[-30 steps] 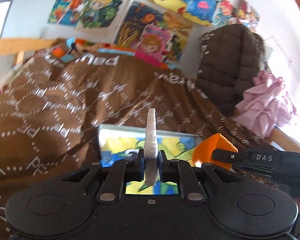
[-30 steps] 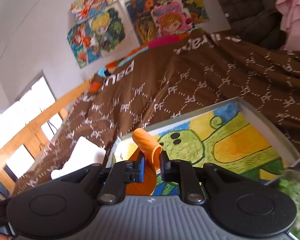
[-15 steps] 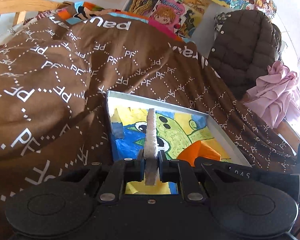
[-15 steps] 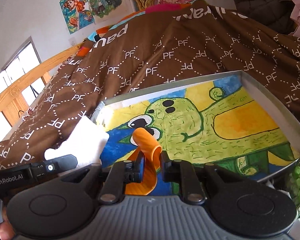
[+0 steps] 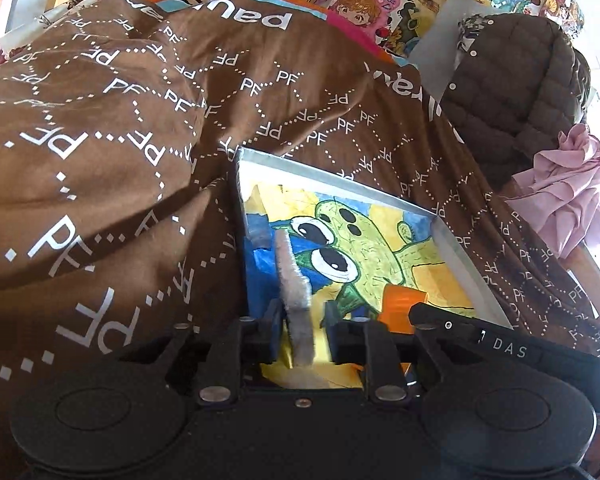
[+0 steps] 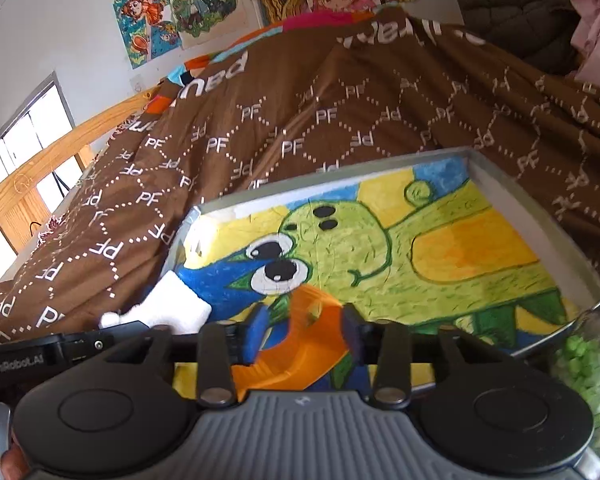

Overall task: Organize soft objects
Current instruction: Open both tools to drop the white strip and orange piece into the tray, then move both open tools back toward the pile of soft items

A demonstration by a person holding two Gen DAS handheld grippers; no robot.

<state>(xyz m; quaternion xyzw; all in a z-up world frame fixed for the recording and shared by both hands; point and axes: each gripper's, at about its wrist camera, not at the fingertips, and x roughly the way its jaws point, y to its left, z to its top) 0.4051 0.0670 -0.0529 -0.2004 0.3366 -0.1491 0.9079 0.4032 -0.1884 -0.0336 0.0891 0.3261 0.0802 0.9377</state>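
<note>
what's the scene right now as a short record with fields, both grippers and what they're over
setting: brown patterned blanket on a bed
tray: grey-rimmed tray lined with a green cartoon drawing, lying on the blanket
left gripper: jaws opening, a white foam piece on edge between the fingers, over the tray's left end
right gripper: jaws opening, an orange soft piece between the fingers, low over the drawing
other: bag of green bits at the tray's right corner

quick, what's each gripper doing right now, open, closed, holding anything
Left gripper: jaws opening, white pad between them, no longer pinched.
Right gripper: jaws opening, orange piece loose between them.
</note>
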